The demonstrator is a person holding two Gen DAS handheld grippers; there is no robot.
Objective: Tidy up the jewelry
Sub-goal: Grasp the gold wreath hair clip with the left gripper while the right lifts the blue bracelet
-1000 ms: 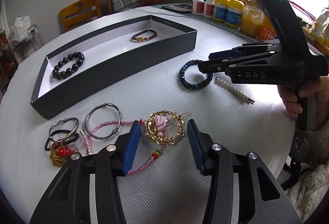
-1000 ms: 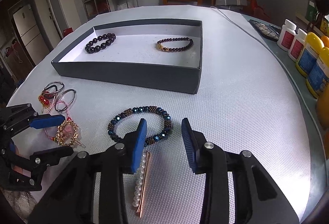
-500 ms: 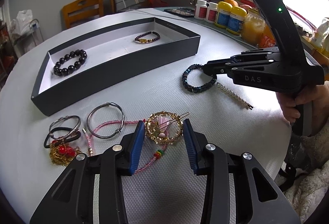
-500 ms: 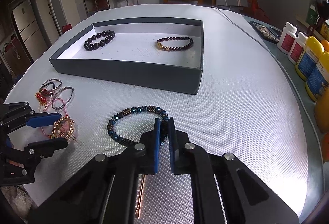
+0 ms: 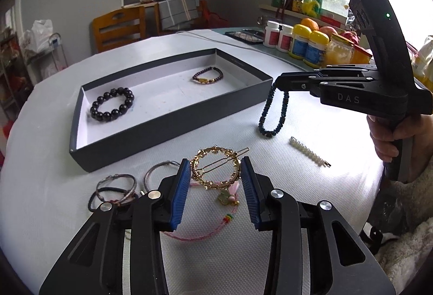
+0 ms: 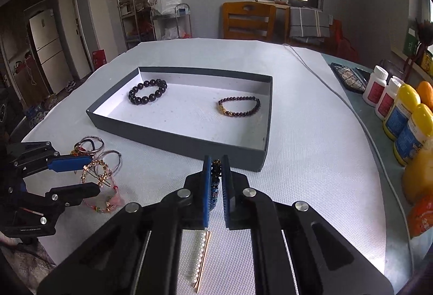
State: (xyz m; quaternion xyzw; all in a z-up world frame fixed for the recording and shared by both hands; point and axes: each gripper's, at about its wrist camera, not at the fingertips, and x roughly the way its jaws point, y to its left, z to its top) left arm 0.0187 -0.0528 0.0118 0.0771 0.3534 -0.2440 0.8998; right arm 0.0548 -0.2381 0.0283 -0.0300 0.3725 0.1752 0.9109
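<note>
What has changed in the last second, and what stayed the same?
The right gripper shut on the blue beaded bracelet and lifted it. The left gripper closed on the gold round hair clip and raised it. The pearl clip and gray box stayed.

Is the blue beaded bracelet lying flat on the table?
No, the blue beaded bracelet dangles from the right claw, lifted above the table.

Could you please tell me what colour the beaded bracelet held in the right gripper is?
Dark blue; the beaded bracelet hangs from the right gripper, clearest in the left wrist view.
</note>
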